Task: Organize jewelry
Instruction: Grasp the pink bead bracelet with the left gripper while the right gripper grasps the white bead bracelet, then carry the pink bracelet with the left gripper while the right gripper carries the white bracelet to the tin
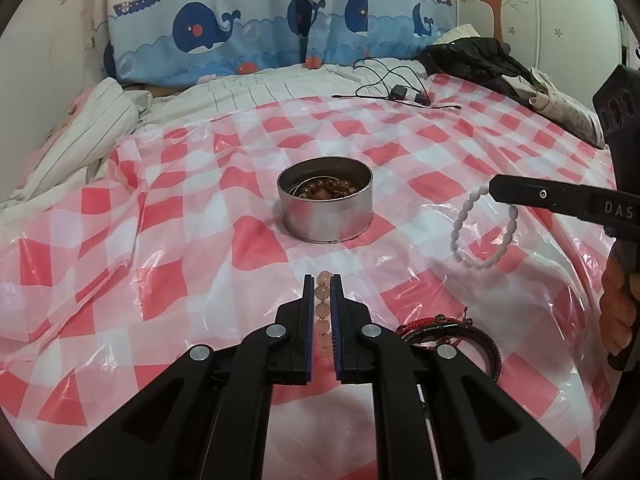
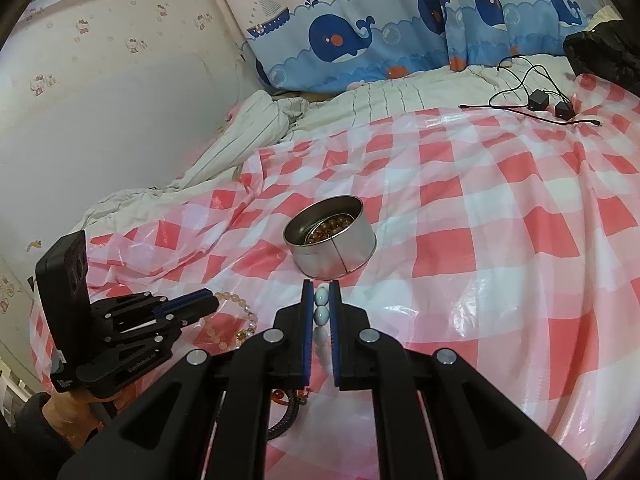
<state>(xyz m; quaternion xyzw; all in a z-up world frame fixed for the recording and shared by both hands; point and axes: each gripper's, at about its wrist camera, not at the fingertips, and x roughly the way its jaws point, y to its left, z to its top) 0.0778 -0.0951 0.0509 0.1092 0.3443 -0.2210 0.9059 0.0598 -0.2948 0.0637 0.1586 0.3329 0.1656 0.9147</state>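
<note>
From the left wrist view, the left tool (image 1: 322, 280) is seen drawn narrow on one pink bead bracelet (image 1: 323, 312), whose beads sit in a row between the two blue-lined fingers (image 1: 307, 308). One round metal tin (image 1: 326, 208) stands ahead on the red-and-white checked plastic sheet (image 1: 180, 240) spread over the bed; brown beads and a thin ring are seen inside it. At the right, the right tool (image 1: 494, 191) is held above the sheet with one white oval-bead bracelet (image 1: 476, 232) hanging from its tip. Just right of the left tool, a small pile of dark and red cord bracelets (image 1: 452, 334) lies on the sheet; their number cannot be told. Two small black adapters with cables (image 1: 404, 94) lie far back.

From the right wrist view, the right tool (image 2: 322, 286) is seen closed narrow on the white oval-bead bracelet (image 2: 322, 308), with two beads showing clearly between its fingers. The tin (image 2: 332, 240) stands just ahead. At the left, the left tool (image 2: 214, 304) is seen gripping the pink bead bracelet (image 2: 236, 320), which hangs as a loop over the sheet (image 2: 480, 220).
</note>
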